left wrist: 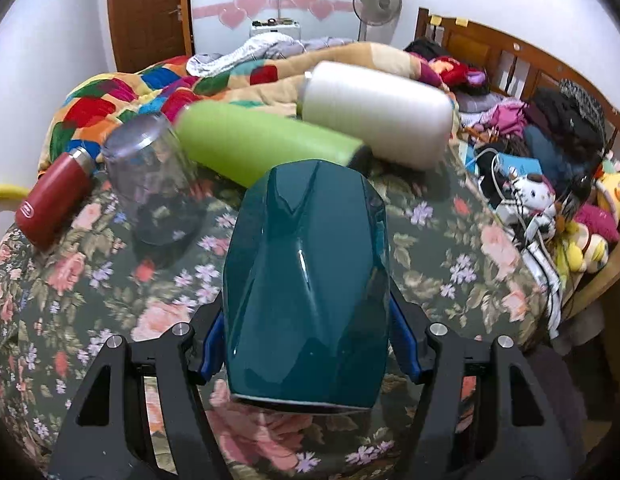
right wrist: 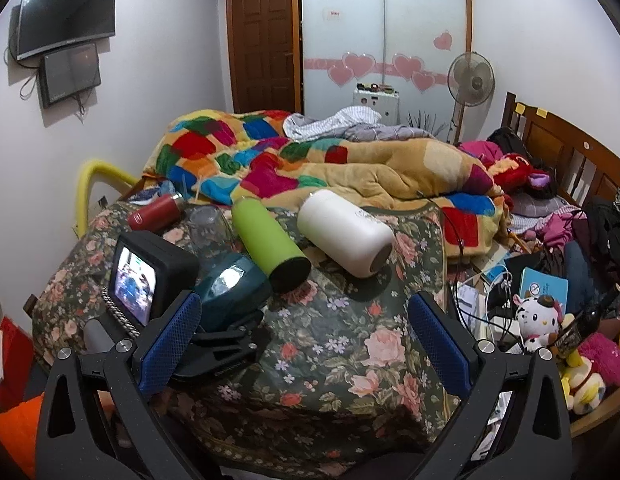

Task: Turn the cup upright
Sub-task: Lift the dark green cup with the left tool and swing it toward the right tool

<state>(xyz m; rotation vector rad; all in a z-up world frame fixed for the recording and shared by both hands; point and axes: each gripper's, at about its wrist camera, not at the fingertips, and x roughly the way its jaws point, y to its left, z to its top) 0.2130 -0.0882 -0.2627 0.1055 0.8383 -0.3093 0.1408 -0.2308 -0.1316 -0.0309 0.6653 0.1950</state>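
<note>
A glossy teal faceted cup (left wrist: pixel 306 280) fills the middle of the left wrist view, held off the floral bed cover, its rim toward the camera and base pointing away. My left gripper (left wrist: pixel 308 340) is shut on the cup, blue pads pressed on both sides. In the right wrist view the same teal cup (right wrist: pixel 234 288) sits at left in the left gripper, under that gripper's camera. My right gripper (right wrist: pixel 306 336) is open and empty above the floral cover.
On the floral bed cover (right wrist: pixel 349 340) lie a green bottle (right wrist: pixel 270 244), a white bottle (right wrist: pixel 345 232), a red flask (right wrist: pixel 156 212) and a clear glass (left wrist: pixel 150 176). A patchwork blanket (right wrist: pixel 310 164) lies behind. Plush toys and cables (right wrist: pixel 537 316) crowd the right edge.
</note>
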